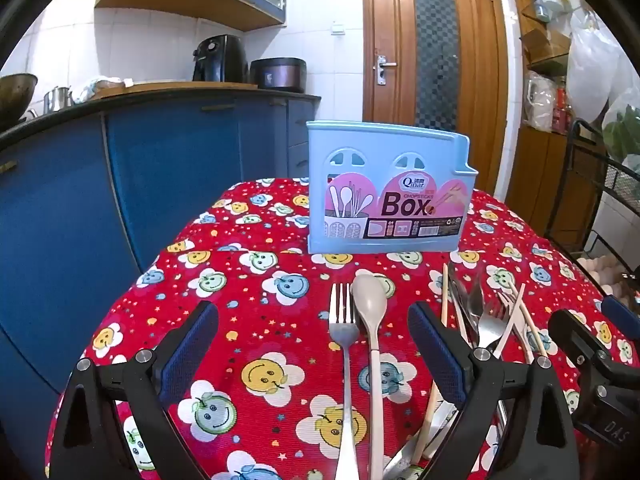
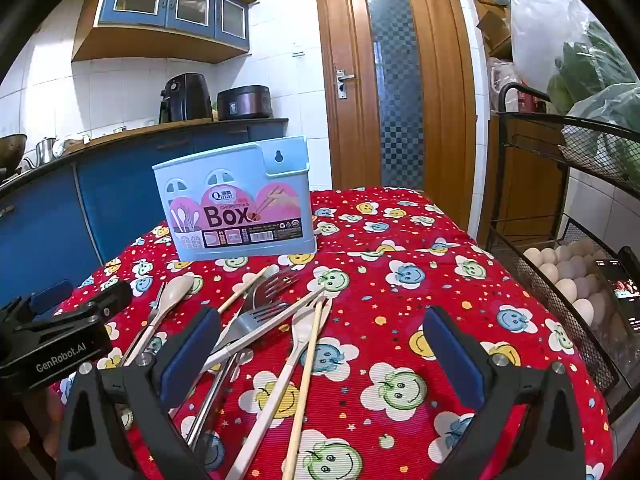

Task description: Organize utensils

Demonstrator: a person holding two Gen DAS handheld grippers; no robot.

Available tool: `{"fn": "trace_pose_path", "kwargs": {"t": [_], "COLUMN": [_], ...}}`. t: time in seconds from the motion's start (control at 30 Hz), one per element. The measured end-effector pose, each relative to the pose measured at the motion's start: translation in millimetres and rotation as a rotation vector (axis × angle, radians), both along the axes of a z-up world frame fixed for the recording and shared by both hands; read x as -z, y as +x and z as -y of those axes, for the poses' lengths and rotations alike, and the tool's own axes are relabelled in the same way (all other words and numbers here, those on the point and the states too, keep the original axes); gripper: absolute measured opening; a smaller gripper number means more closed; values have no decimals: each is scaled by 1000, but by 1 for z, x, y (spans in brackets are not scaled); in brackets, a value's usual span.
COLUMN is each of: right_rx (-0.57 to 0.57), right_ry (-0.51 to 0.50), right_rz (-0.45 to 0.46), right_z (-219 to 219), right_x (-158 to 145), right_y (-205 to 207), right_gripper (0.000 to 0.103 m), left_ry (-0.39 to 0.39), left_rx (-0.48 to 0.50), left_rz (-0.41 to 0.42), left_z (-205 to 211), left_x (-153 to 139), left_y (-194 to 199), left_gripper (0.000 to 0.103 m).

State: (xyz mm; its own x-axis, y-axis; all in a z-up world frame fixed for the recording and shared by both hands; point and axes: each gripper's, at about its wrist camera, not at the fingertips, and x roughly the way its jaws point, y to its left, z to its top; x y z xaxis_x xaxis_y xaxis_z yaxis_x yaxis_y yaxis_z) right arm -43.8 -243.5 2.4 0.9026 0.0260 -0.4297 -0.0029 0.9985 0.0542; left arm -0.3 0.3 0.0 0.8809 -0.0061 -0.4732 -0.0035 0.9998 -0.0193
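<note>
**Utensils lay loose before the chopsticks box**

We held both grippers low over the near edge of the red smiley-flower tablecloth (image 1: pixel 256 292). Our left gripper (image 1: pixel 312 344) was spread wide and gripped nothing; between its fingers lay a metal fork (image 1: pixel 343 332) and a beige spoon (image 1: pixel 370 300), side by side and touching or nearly so, their long axes running near to far, tines and bowl pointing away from us toward the light blue chopsticks box (image 1: pixel 386 186). The box stood upright at the far middle of the table, label facing us.

Our right gripper (image 2: pixel 322 346) was likewise spread and empty. Before it lay a crossed heap: two forks (image 2: pixel 264 312), a second beige spoon (image 2: pixel 308 324) and wooden chopsticks (image 2: pixel 310 360), most slanting from near left to far right, heads pointing roughly toward the box. The heap sat just right of the fork-and-spoon pair. Farther right, beside the table, a black wire basket (image 2: pixel 520 272) held eggs (image 2: pixel 560 276).
</note>
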Motion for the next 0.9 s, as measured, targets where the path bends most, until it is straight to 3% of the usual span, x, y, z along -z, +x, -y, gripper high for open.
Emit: {"fn": "trace_pose_path", "kwargs": {"t": [0.9], "right_rx": [0], "right_ry": [-2], "right_rz": [2], "right_z": [0], "right_x": [0], "right_y": [-1], "right_gripper": [103], "left_ry": [5], "left_rx": [0], "left_rz": [-4], "left_z": [0], "left_x": [0], "left_y": [0], "left_gripper": [95]}}
